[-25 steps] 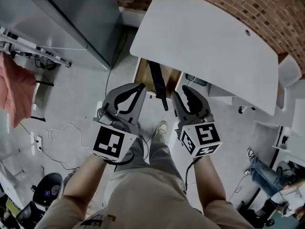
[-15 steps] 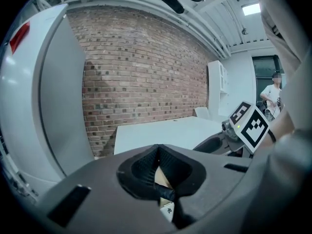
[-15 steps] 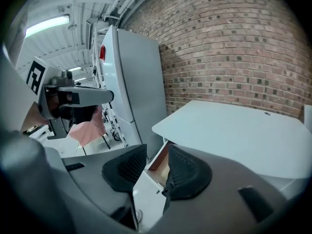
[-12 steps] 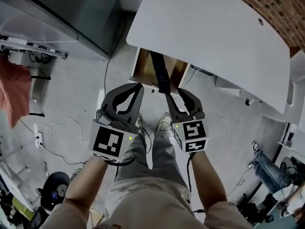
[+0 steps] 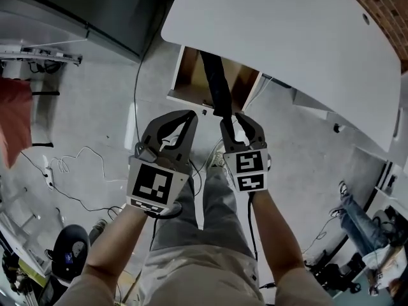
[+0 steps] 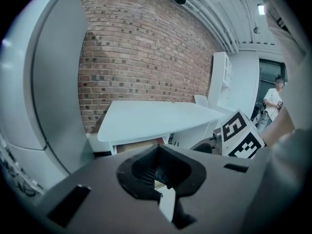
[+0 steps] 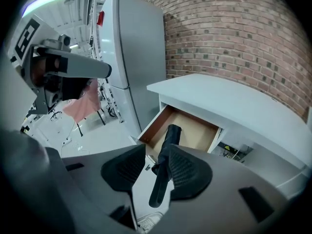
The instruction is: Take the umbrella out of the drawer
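Presently, umbrella (image 5: 215,88): black, folded, lying in the open drawer (image 5: 185,75) under the white table (image 5: 287,37), near end jutting over the front.
Right gripper (image 5: 234,118): jaws wide, just been opening; umbrella's near end between them, ungripped.
Left gripper (image 5: 190,115): jaws together, empty.

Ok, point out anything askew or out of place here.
The black folding umbrella lies slanted in the open drawer, with its near end sticking out past the drawer's front edge. Nothing else looks off.
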Motion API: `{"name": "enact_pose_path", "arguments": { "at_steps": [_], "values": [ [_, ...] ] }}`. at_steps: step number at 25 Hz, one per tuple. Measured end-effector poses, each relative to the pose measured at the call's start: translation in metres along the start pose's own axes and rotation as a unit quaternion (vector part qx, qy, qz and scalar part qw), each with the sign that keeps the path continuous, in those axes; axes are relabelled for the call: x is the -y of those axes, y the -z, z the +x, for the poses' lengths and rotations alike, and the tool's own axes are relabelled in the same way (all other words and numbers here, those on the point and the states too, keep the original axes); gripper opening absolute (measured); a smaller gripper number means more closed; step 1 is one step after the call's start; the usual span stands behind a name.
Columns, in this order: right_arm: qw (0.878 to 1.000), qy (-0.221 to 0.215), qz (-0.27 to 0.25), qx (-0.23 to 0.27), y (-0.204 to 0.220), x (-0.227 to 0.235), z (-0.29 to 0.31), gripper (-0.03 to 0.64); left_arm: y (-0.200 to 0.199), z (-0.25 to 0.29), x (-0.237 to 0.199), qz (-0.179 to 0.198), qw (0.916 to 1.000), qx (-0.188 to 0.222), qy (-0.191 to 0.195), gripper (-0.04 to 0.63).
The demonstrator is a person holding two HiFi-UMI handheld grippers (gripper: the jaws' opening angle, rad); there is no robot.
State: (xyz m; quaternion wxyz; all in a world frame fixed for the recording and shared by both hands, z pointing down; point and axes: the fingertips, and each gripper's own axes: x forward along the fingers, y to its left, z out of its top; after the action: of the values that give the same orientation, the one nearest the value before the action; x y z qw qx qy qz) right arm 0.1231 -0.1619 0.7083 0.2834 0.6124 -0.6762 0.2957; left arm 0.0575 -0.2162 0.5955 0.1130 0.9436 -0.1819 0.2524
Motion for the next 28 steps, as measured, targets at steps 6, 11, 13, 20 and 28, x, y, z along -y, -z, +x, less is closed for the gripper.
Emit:
{"name": "enact_pose_path", "arguments": {
  "at_steps": [6, 11, 13, 20, 28],
  "values": [
    [0.999, -0.005, 0.010, -0.036, 0.037, 0.006, 0.039, 0.144, 0.041, 0.028, 0.001, -0.024, 0.9992, -0.028, 0.016, 0.008],
    [0.998, -0.010, 0.015, -0.057, 0.059, 0.006, 0.061, 0.144, 0.069, 0.043, 0.004, -0.032, 0.9979, -0.050, 0.023, 0.008],
    [0.997, -0.006, 0.023, -0.067, 0.067, 0.007, 0.069, 0.143, 0.082, 0.050, 0.005, -0.019, 0.9976, -0.063, 0.022, 0.008],
    [0.995, 0.010, 0.019, -0.093, 0.089, 0.013, 0.085, 0.117, 0.110, 0.059, 0.009, -0.024, 0.9952, -0.091, 0.027, 0.008],
    [0.996, 0.029, 0.001, -0.087, 0.093, 0.012, 0.094, 0.095, 0.124, 0.050, 0.006, -0.030, 0.9951, -0.092, 0.020, 0.008]
  ]
}}
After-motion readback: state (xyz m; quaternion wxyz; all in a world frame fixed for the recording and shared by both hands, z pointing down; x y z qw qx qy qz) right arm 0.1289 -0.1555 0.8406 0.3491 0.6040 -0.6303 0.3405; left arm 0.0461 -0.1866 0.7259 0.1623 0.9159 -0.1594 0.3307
